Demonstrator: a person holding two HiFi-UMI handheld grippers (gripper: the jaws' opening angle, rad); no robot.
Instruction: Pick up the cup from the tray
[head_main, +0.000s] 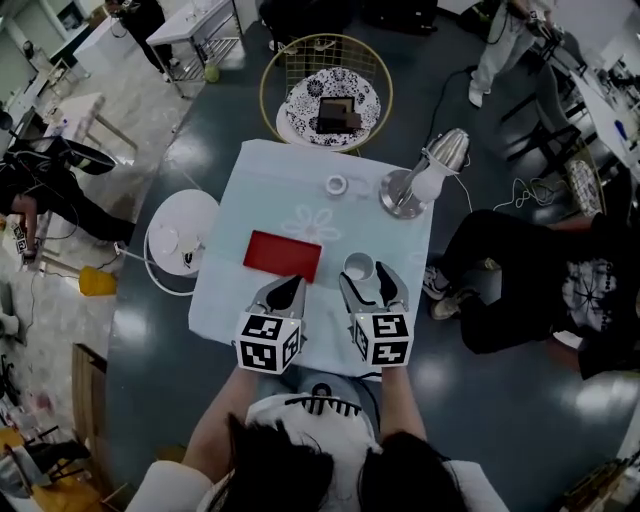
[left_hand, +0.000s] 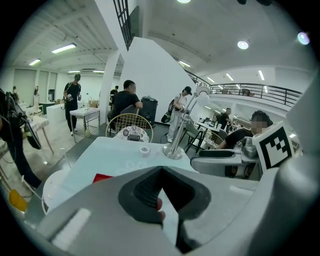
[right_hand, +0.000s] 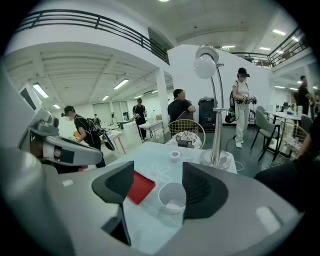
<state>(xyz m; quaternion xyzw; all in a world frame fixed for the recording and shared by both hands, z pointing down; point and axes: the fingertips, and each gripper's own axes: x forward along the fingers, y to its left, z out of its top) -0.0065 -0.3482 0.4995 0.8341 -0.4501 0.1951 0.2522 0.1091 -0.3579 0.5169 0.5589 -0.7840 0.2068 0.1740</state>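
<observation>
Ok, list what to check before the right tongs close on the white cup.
1. Right tongs open: ok, jaws stand well apart.
2. Small white paper cup lined up: ok, it sits ahead between the jaws, nearer the right-hand one.
3. Cup upright: ok, mouth up.
4. Cup on the flat red rectangular tray: not ok, it stands on the pale blue table beside the tray.
5. Left tongs out of the way: ok, shut, empty, apart from the cup.
6. Cup empty: cannot tell, something pale shows at the bottom.
</observation>
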